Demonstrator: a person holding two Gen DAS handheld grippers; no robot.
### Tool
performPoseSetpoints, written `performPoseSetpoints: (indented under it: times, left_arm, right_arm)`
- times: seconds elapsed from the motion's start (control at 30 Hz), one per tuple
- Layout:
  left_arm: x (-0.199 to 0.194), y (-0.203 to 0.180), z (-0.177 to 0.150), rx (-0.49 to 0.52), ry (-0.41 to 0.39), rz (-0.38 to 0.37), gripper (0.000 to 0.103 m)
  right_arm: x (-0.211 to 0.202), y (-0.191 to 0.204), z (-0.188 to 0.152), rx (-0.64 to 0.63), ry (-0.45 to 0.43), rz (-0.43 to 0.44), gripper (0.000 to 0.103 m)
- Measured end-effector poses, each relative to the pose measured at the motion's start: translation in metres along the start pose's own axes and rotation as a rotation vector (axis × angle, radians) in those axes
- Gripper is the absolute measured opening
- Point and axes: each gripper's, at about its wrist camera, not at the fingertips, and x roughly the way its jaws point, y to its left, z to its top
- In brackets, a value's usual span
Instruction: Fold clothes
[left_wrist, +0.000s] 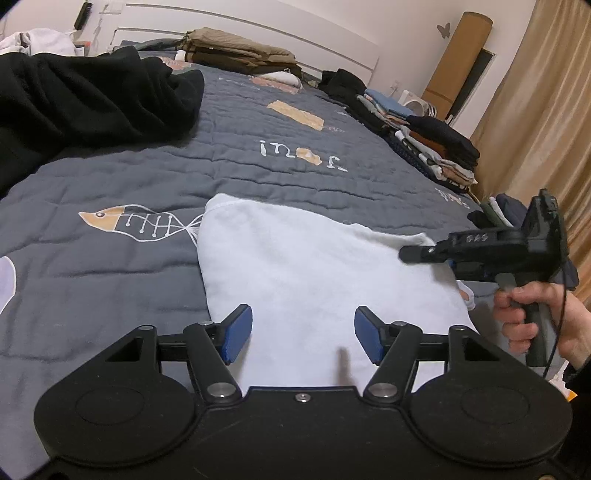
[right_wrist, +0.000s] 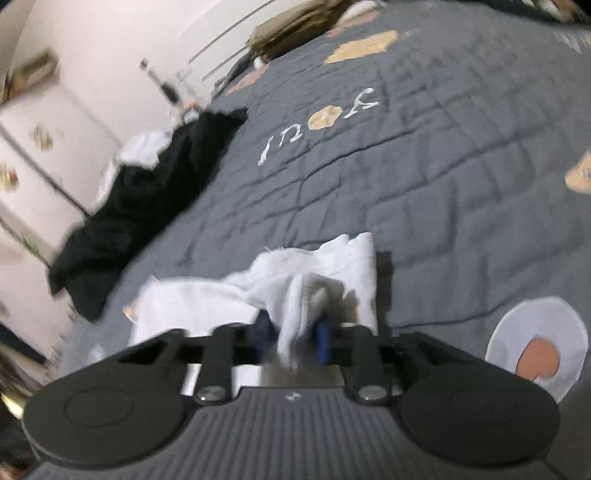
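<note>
Left claw (left_wrist: 303, 334): blue pads (left_wrist: 238, 332) spread wide, nothing between them, hovering over the near edge of the white garment (left_wrist: 306, 266). Right claw (right_wrist: 293, 332): clamped on a bunched fold of that garment, cloth pinched between its pads and standing up in a ridge. Right view is blurred, so I can't tell how many layers are in the pinch.

Garment location: on the grey bedspread (left_wrist: 110, 229), low centre in the left view, partly folded, one rounded corner at 11 o'clock next to the fish print (left_wrist: 136, 221). In the left view the right claw sits at 3 o'clock, over the garment's far right edge, with the hand (left_wrist: 535, 317) on its grip.

Judgement: mid-fold, right side being carried over.

How I'd do it:
- Keep the right pinch firm and lift just enough that the cloth clears itself, no dragging.
- Drop the left claw onto the near edge to pin or pinch it, otherwise the whole piece slides on the quilt.
- Lay edge to edge, then release.

Also around: black garment (left_wrist: 92, 99) at 10 o'clock, folded stacks (left_wrist: 436, 147) at 2 o'clock along the bed edge. Both well apart from the work.
</note>
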Motion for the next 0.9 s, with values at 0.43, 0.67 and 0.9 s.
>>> performPoseSetpoints:
  times: [0.43,0.67,0.9]
  left_arm:
    - [-0.001,-0.001,0.002,-0.014,-0.035,0.031,0.067]
    - [-0.003,0.002,0.004,-0.103,-0.044,-0.14,0.067]
    - [0.016,0.019,-0.003,-0.313,0.052,-0.303,0.067]
  right_arm:
    - [0.005,0.003,0.001,-0.08,0.045,-0.09,0.025]
    - [-0.062,0.037,0.005,-0.111,-0.043,-0.027,0.035]
    - [-0.085,0.044,-0.066,-0.022,0.027,0.131,0.036]
